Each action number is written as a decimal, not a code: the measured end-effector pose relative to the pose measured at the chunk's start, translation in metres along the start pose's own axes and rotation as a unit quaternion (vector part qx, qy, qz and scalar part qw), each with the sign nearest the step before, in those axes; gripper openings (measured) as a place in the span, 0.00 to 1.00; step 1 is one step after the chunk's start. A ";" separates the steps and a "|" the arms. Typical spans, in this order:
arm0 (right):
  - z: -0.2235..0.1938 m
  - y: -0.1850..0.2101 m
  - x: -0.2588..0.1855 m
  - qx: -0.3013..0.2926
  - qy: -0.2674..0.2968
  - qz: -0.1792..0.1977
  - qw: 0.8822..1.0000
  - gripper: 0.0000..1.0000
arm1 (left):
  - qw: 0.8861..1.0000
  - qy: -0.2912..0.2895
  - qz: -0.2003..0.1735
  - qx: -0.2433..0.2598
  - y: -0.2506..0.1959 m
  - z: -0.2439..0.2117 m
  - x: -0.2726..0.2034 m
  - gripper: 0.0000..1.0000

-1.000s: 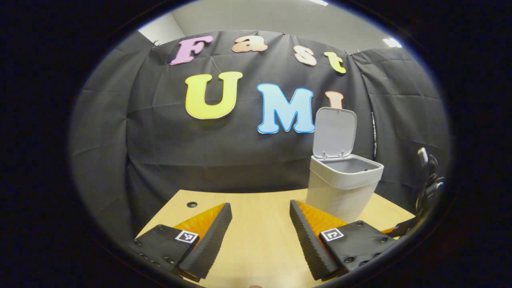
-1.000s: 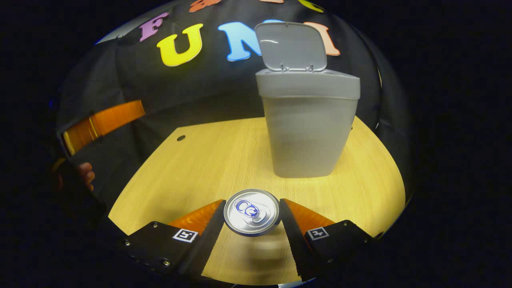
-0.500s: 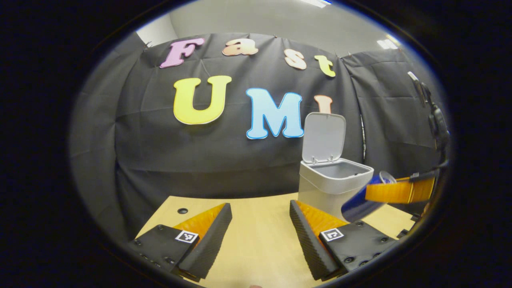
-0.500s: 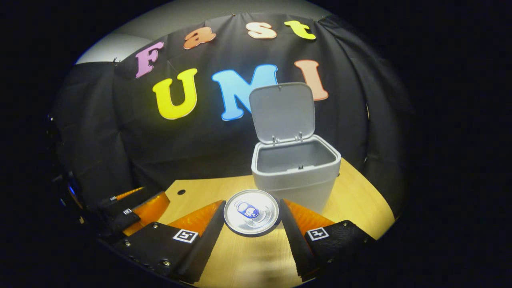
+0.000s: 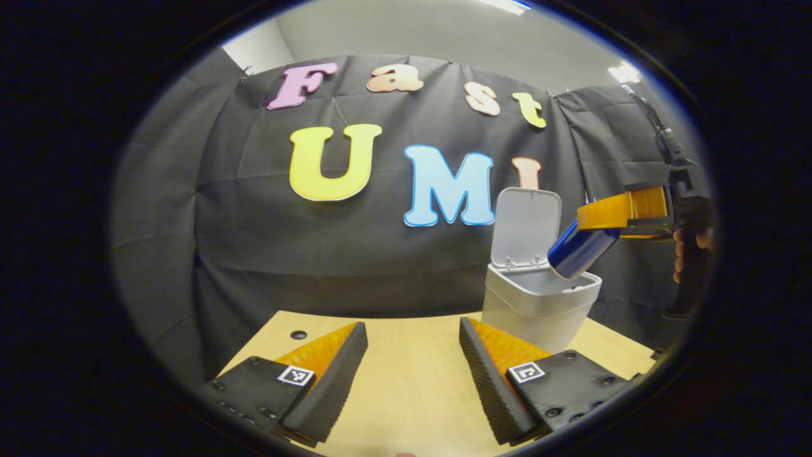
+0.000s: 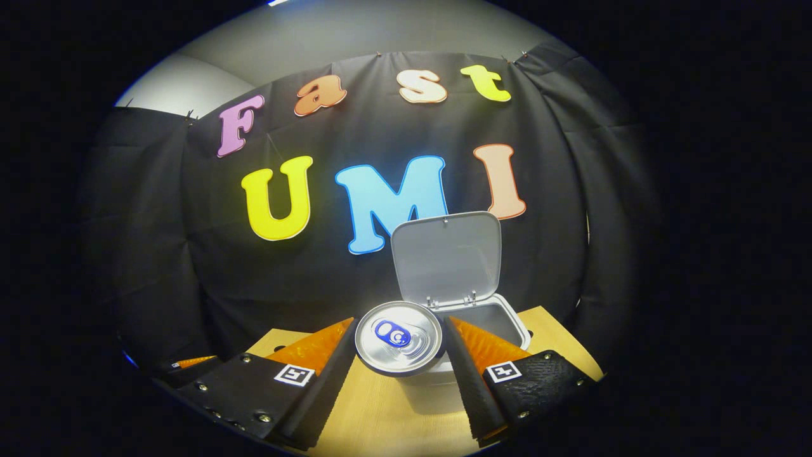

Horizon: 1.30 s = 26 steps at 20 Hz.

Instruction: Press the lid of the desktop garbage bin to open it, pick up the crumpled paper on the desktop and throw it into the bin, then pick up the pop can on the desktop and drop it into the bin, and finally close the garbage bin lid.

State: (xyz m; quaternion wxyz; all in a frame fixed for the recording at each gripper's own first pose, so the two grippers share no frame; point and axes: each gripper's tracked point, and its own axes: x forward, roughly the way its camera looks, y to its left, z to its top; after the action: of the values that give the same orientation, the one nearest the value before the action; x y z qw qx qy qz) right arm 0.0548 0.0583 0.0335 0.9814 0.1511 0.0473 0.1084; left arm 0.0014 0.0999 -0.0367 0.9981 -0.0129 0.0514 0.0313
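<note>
The table (image 5: 406,374) carries the bin (image 5: 539,304) near its far right edge, close to the booth wall, where either hand can reach it. The bin's lid (image 5: 526,225) stands swung up and back on its hinge, leaving the mouth fully clear, so anything brought over the rim can fall straight in. In the right gripper view the open lid (image 6: 446,257) rises just behind the can, and a strip of the bin's inside shows beneath it.

The right gripper (image 6: 398,355) has its two fingers closed against opposite sides of the can (image 6: 398,337), gripping it below the top so the pull-tab end faces the camera. Seen from the left gripper view, that gripper (image 5: 625,212) holds the can (image 5: 580,249) tilted, its lower end poised just over the bin's mouth, well off the table. The tilt looks meant to send the can in bottom first once the fingers part. The hand (image 5: 688,244) holding the gripper sits at the far right.

The left gripper (image 5: 412,381) hangs low over the bare table, fingers spread wide with nothing between them, kept back out of the way, likely free for closing the lid afterwards. I cannot tell whether the crumpled paper already lies inside.
</note>
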 end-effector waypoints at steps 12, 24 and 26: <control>-0.035 -0.046 0.065 -0.046 0.046 -0.010 0.998 0.83 | 0.997 -0.010 0.076 -0.016 0.012 0.007 -0.009 1.00; -0.039 -0.052 0.080 -0.055 0.047 -0.021 0.997 0.87 | 0.996 -0.009 0.087 -0.011 0.019 0.004 -0.013 0.95; -0.035 -0.054 0.079 -0.055 0.041 -0.025 0.997 0.87 | 0.996 -0.010 0.085 -0.009 0.016 0.007 -0.011 1.00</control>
State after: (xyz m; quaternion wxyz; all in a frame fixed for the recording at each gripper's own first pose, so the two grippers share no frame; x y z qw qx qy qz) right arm 0.1382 0.0362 -0.0215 0.9879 0.0912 0.0848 0.0926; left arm -0.0103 0.1157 -0.0294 0.9922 -0.0172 0.0418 0.1162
